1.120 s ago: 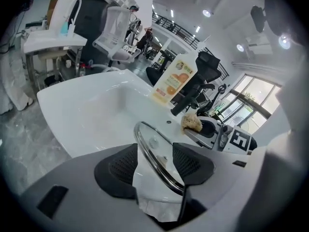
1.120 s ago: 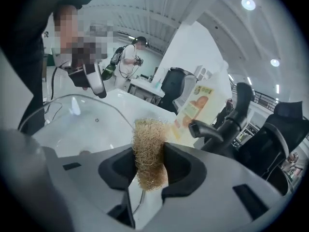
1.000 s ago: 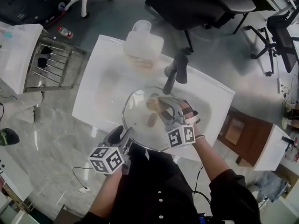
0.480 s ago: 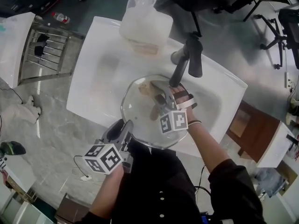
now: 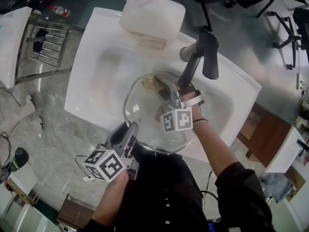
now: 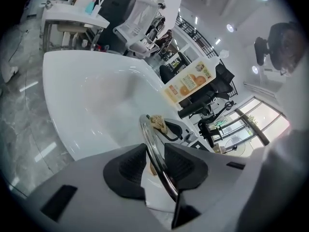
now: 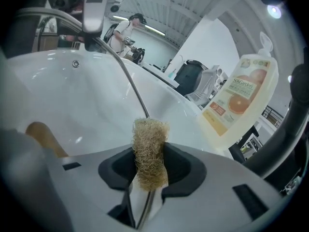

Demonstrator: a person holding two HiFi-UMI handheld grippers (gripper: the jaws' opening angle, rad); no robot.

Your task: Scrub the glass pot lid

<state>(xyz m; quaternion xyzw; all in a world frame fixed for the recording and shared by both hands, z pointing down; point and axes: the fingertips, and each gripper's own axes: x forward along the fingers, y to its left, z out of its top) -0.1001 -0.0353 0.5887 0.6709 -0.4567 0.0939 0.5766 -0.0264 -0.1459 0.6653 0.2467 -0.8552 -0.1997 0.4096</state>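
The glass pot lid (image 5: 145, 115), round with a steel rim, is held over the white sink (image 5: 96, 66). My left gripper (image 5: 128, 133) is at its near edge. Its jaws have just been closing, and the rim (image 6: 150, 137) now runs between the pads with both pressing on it. My right gripper (image 5: 166, 88) is over the lid's far side, shut on a tan loofah scrubber (image 7: 150, 151). The scrubber (image 5: 153, 82) sits at the far rim (image 7: 129, 86). A brown knob (image 7: 44, 137) shows to the left of the right gripper.
A dark faucet (image 5: 199, 52) arches over the sink just behind the right gripper. A large pale soap jug with an orange label (image 5: 152, 13) stands at the sink's far edge. A wire rack (image 5: 41, 45) is to the left. Office chairs stand beyond.
The left jaws have closed onto the lid's near rim. The right gripper has moved with the scrubber from the lid's middle toward its far rim, closer to the faucet.
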